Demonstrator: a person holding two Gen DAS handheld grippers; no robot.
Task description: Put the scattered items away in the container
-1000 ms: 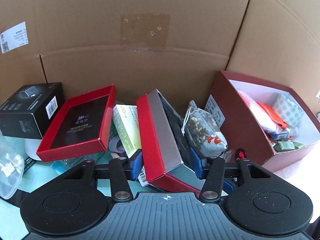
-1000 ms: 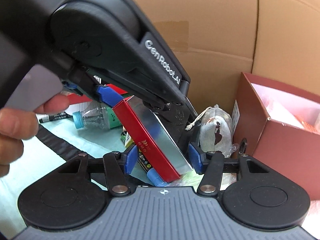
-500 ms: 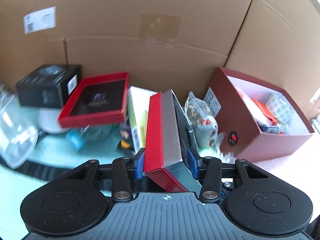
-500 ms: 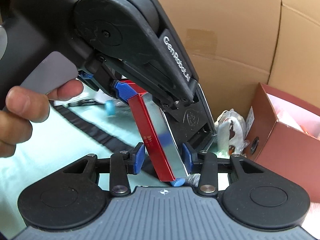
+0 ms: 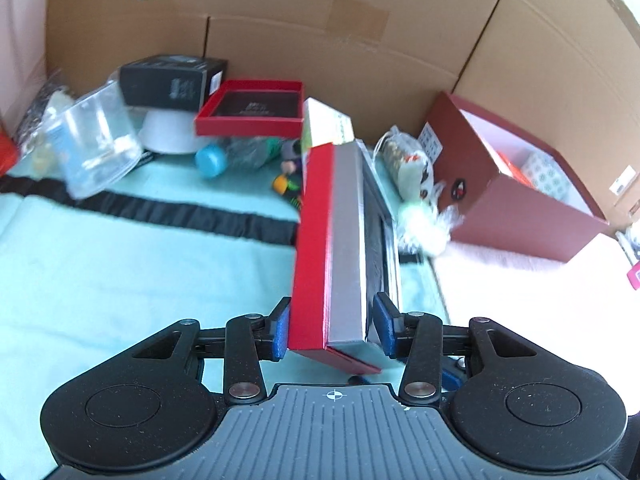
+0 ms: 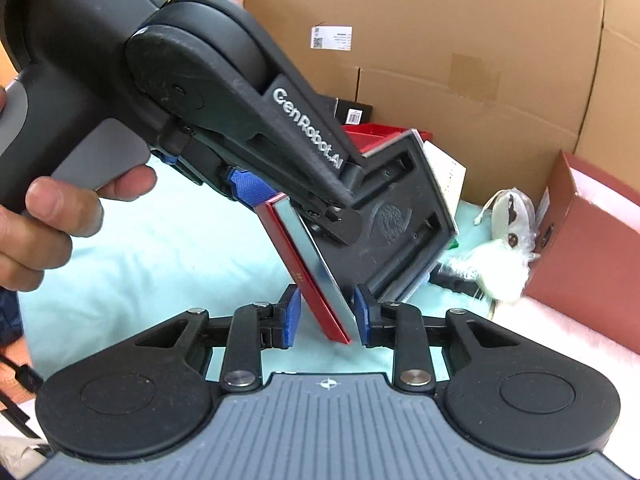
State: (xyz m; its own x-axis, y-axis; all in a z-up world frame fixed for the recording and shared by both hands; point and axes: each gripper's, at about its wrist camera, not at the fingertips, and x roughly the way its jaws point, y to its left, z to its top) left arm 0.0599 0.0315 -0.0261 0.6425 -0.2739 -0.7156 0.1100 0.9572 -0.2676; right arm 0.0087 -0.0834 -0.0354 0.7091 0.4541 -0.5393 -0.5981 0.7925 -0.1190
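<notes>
A: What was the left gripper (image 5: 331,330) doing?

B: It was clamped on the red and silver box (image 5: 332,240), its blue pads pressed against the red side and the dark side. The box stood on edge, raised off the mint blanket (image 5: 120,272). The right wrist view showed the same left gripper (image 6: 276,206) from the side, with the person's left hand (image 6: 52,216) around its grey handle.

A: And the right gripper (image 6: 326,320)?

B: Its jaws stood apart on either side of the box's lower corner (image 6: 320,296). The left pad was clear of the red face; the right pad sat just beside the silver face, and contact couldn't be made out.

A: Where was the container?

B: The maroon container (image 5: 500,216) sat to the right against the cardboard wall (image 5: 320,60), open-topped, with packets inside. A drawstring pouch (image 5: 408,168) and a white fluffy clump (image 5: 420,228) lay between it and the held box.

A: Anything else scattered about?

B: To the left lay a red tray (image 5: 252,112), a black carton (image 5: 172,80), a clear plastic tub (image 5: 96,148) and a bottle with a blue cap (image 5: 210,158), all rather blurred.
</notes>
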